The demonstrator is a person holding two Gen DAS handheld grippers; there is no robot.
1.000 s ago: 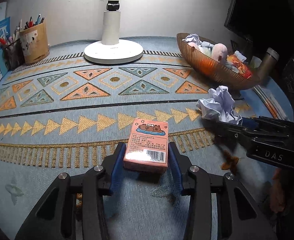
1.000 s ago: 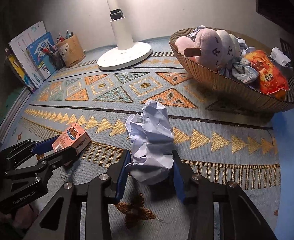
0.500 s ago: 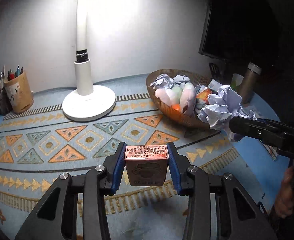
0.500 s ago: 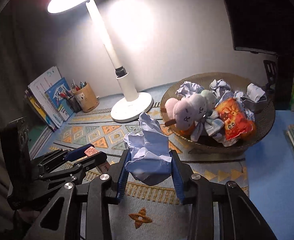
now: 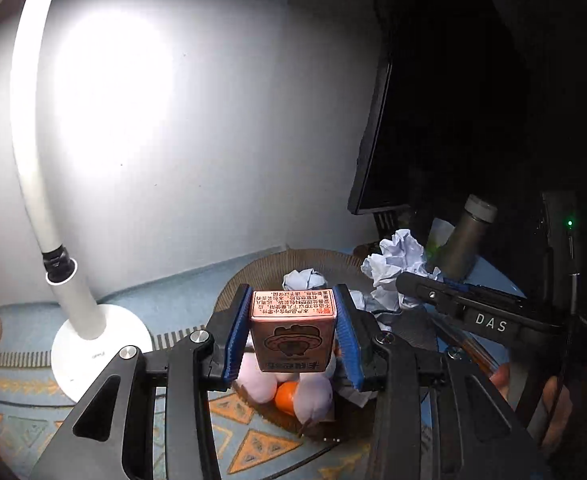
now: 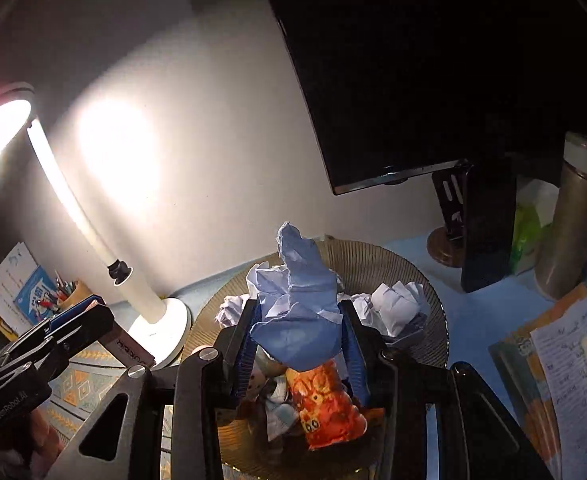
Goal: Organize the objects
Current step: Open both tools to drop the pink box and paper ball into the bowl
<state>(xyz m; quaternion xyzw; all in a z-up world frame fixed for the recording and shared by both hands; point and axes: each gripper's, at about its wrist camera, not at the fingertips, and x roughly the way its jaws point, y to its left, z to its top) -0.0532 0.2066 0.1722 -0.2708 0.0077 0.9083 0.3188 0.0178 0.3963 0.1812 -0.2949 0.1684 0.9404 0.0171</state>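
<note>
Left gripper [image 5: 293,334] clenched on the box [image 5: 292,330], blue pads [image 5: 237,334] flat against both side faces. Box upright, long axis vertical, printed text panel on top, cartoon face toward the camera, print upside down. Held in the air above the near rim of the basket [image 5: 253,276], over plush toys [image 5: 313,394] and an orange ball [image 5: 287,396].

Right gripper [image 6: 299,346] clamped on the paper wad [image 6: 297,304], its peak pointing up and slightly away, held over the middle of the basket [image 6: 409,268]. Below it: snack bag [image 6: 325,404], more crumpled paper [image 6: 395,306].

Room tight on the right: monitor [image 6: 413,80], phone stand [image 6: 453,216], flask [image 6: 573,216] close behind the rim. Lamp [image 6: 149,304] just left of the basket, base touching or nearly so. Tabletop [image 5: 181,292] open toward the lamp side.

Half a second ago both loads short of the basket; now raised and carried over it.
</note>
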